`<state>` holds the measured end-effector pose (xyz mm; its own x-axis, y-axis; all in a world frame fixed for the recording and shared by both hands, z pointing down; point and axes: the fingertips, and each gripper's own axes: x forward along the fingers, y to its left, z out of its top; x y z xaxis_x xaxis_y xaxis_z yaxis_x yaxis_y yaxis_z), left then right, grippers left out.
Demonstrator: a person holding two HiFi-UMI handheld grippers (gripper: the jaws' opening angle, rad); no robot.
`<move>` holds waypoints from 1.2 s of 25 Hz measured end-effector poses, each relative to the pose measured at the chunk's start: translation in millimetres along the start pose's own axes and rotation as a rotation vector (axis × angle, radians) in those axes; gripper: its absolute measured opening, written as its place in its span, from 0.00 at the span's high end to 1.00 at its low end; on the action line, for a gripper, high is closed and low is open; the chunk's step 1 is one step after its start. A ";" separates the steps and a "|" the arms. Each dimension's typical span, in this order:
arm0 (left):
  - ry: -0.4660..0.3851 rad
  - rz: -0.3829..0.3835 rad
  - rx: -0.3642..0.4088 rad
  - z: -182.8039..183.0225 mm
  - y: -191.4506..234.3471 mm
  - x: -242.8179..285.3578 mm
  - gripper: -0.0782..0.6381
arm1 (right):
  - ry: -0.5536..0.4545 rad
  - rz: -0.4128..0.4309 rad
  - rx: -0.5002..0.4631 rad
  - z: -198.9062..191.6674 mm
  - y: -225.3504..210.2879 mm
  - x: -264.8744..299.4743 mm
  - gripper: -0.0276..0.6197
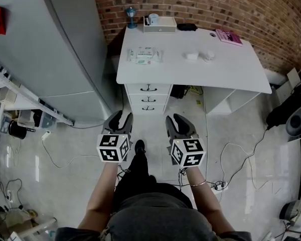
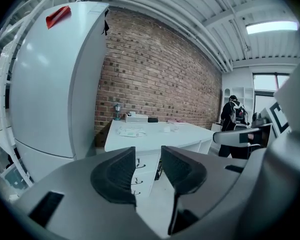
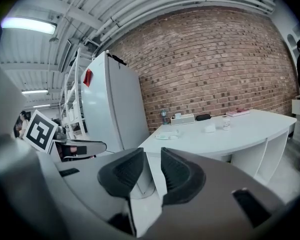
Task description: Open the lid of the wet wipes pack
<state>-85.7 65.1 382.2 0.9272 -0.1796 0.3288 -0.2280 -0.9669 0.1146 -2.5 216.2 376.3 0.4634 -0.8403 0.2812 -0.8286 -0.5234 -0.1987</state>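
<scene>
Beside a grey refrigerator (image 1: 55, 39), a person standing well back from a white desk (image 1: 231, 74) holds the left gripper (image 1: 121, 118) level, jaws parted and nothing between them. The wet wipes pack (image 1: 142, 54) lies flat on the desk's left end, lid not yet opened, its long axis running across the desktop, almost straight ahead of the left gripper and well apart from it. The right gripper (image 1: 176, 120), likewise parted and empty, sits slightly farther off, so the left hand looks better placed to reach first.
</scene>
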 end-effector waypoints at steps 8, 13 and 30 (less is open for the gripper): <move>-0.001 -0.022 0.017 35.4 46.1 74.8 0.67 | -0.013 -0.028 -0.014 37.8 -19.4 75.9 0.78; 0.002 -0.039 0.022 58.1 73.2 120.9 0.66 | -0.022 -0.045 -0.032 64.9 -30.6 122.4 0.78; 0.025 -0.087 0.036 87.6 117.9 205.4 0.66 | -0.001 -0.051 -0.118 100.7 -39.4 217.7 0.79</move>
<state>104.0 -101.7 381.2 0.9352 -0.0908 0.3423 -0.1358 -0.9846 0.1099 162.6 39.6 350.7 0.5064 -0.8130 0.2874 -0.8349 -0.5456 -0.0722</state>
